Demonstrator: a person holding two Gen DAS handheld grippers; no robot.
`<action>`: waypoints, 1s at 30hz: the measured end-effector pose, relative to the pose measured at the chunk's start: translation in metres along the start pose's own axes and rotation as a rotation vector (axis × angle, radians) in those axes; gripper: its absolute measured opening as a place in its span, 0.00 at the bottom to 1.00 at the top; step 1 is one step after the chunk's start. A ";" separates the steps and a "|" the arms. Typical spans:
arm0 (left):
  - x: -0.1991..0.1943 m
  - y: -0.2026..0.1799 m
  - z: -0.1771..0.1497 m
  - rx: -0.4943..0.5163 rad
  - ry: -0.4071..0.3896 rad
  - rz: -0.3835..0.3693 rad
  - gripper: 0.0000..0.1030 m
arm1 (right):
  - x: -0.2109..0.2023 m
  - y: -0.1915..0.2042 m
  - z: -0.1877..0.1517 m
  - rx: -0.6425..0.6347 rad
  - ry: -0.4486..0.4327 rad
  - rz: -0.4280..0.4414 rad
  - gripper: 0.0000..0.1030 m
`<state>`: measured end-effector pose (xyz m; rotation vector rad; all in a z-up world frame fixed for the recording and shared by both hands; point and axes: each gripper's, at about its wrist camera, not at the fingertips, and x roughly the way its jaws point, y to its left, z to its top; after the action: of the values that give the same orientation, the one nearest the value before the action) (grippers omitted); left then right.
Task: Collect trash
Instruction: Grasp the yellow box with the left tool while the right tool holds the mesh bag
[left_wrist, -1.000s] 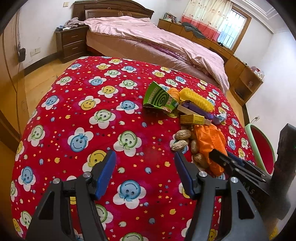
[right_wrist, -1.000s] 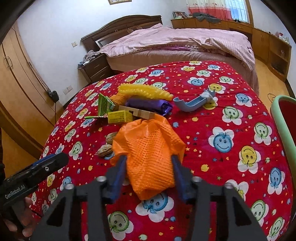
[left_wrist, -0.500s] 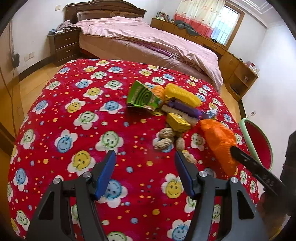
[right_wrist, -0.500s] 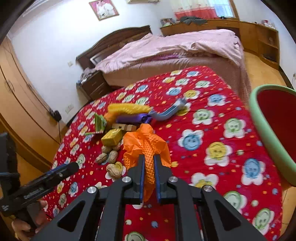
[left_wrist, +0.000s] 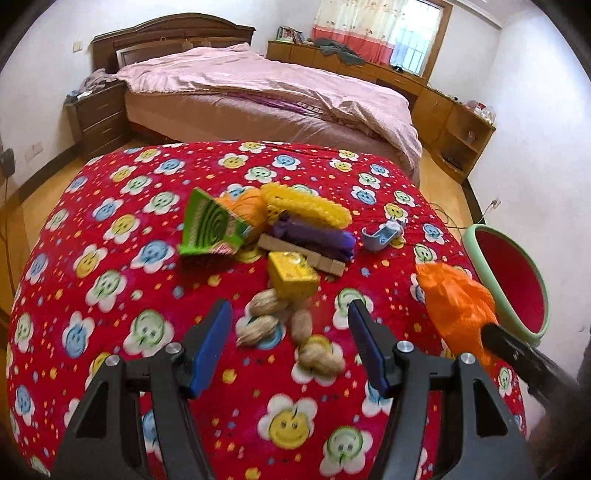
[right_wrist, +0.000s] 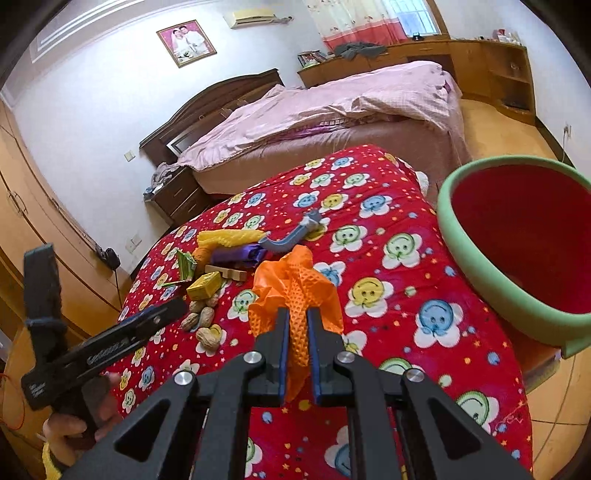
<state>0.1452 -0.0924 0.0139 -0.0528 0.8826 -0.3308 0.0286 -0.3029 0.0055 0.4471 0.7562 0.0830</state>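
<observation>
My right gripper (right_wrist: 296, 325) is shut on an orange mesh net (right_wrist: 295, 284) and holds it above the red flowered cloth; the net also shows in the left wrist view (left_wrist: 456, 299), beside the green-rimmed red bin (left_wrist: 506, 280), which stands at the table's right edge (right_wrist: 517, 236). My left gripper (left_wrist: 290, 325) is open above several peanut shells (left_wrist: 266, 325). Beyond them lie a yellow box (left_wrist: 291, 277), a green packet (left_wrist: 207, 229), a wooden strip (left_wrist: 303, 254), a purple wrapper (left_wrist: 314, 236), a yellow foam net (left_wrist: 306, 206) and a blue-grey plastic piece (left_wrist: 380, 236).
The table wears a red smiley-flower cloth (left_wrist: 110, 280). A bed with a pink cover (left_wrist: 266, 88) stands behind, a nightstand (left_wrist: 96, 118) at its left. Wooden cabinets (left_wrist: 443, 110) line the far wall. A cupboard is at the left (right_wrist: 29, 221).
My right gripper closed on the orange net, lifted it off the cloth and carried it right toward the bin. My left gripper moved forward over the peanut shells, still open.
</observation>
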 end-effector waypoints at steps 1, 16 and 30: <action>0.003 -0.001 0.002 0.003 0.001 0.004 0.63 | 0.000 -0.002 -0.001 0.004 0.001 0.000 0.11; 0.045 -0.003 0.018 0.028 0.044 0.032 0.31 | 0.001 -0.022 -0.003 0.053 0.008 0.010 0.11; 0.004 -0.004 0.006 -0.004 -0.010 -0.040 0.31 | -0.016 -0.018 -0.006 0.050 -0.029 0.017 0.11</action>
<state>0.1511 -0.0982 0.0150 -0.0757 0.8727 -0.3663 0.0112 -0.3210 0.0046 0.5012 0.7275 0.0732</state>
